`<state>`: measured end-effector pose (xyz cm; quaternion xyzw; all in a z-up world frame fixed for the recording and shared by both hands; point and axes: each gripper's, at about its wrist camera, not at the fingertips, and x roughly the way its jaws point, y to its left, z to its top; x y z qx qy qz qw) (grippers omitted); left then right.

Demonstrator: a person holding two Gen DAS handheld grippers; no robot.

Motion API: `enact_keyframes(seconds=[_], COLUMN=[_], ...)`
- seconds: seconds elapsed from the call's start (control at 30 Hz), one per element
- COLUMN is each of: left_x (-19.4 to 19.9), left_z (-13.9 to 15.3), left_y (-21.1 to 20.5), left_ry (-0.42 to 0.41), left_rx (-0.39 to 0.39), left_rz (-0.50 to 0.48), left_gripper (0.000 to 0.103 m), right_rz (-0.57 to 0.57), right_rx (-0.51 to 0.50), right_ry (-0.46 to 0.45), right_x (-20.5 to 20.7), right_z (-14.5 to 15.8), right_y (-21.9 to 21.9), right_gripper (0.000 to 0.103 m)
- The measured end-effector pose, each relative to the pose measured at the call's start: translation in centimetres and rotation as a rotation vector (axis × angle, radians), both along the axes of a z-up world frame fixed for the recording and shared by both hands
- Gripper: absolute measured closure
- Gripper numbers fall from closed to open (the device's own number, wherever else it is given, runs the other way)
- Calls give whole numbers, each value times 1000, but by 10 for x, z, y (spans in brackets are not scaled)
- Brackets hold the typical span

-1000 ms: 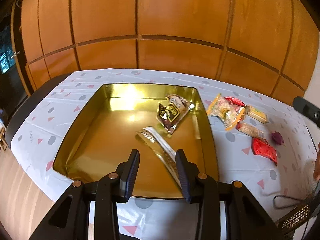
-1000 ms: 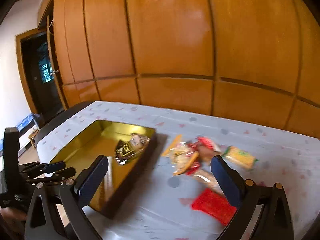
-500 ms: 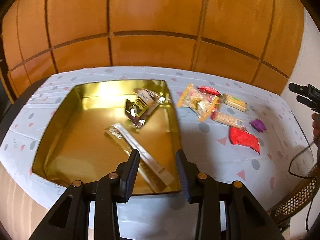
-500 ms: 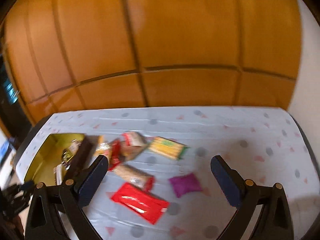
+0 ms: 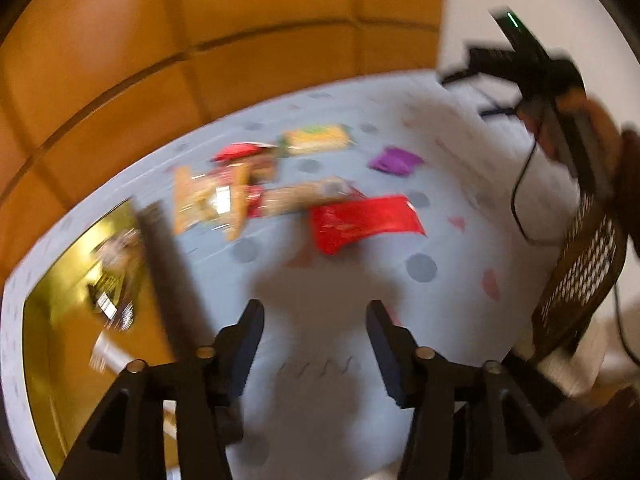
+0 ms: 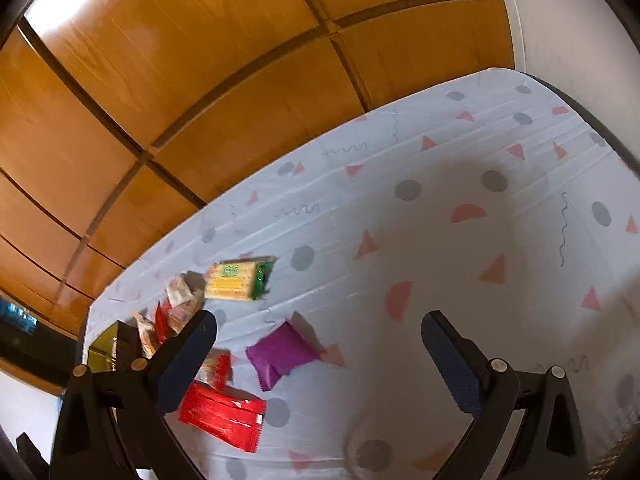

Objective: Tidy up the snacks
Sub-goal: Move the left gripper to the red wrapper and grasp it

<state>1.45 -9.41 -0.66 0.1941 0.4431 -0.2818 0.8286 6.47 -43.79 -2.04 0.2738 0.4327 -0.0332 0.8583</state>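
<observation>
Loose snacks lie on the patterned tablecloth: a red packet (image 5: 364,220) (image 6: 222,416), a purple packet (image 5: 394,160) (image 6: 282,354), a yellow-green cracker pack (image 5: 316,138) (image 6: 238,280) and a heap of clear and orange wrappers (image 5: 216,200) (image 6: 176,312). The gold tray (image 5: 60,320) at the left holds a dark packet and a silver bar, both blurred. My left gripper (image 5: 315,320) hovers over bare cloth below the red packet, its jaws opening with nothing between them. My right gripper (image 6: 318,332) stands wide open just right of the purple packet, empty.
A wooden panelled wall runs behind the table. The right hand with its gripper body (image 5: 552,92) and a cable shows at the left wrist view's upper right, above a wicker chair back (image 5: 580,280). The tablecloth (image 6: 480,220) stretches bare to the right.
Both views have swung right and rolled; the tray slid to the left edge. The left jaws stand wider than before. The right gripper now hangs over the purple and red packets.
</observation>
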Motion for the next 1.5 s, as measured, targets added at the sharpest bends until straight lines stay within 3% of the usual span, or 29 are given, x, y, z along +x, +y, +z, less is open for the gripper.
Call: enact_keyframes(seconds=[0.3,0.5,0.8,1.03,1.17,1.37,1.5], left_x=[36,65,88,100,72,39,50], left_z=[-33,-52,-59,-59,-65,-60,-46], left_y=[-67,-83,-121,-144,-132,-103,-105], left_ry=[73,145,159,202,244,324,264], left_rx=[71,92,149,104,96,-3,-16], left_rz=[-213,-261,-399,-392,-414,-407,-367], left_gripper=[41,41,40,42,42,42,42], right_rz=[79,67,36,59,60,54,46], right_rx=[-37,-69,-85,-99,-99,-112,-115], right_ry=[44,64,46,44,53,60,62], right_x=[5,7,10,12,12,11,10], right_z=[-4,-5,-1,-1,-3,-3,-3], right_y=[19,16,10,15,14,15,15], right_gripper=[0,0,0,0,0,0,0])
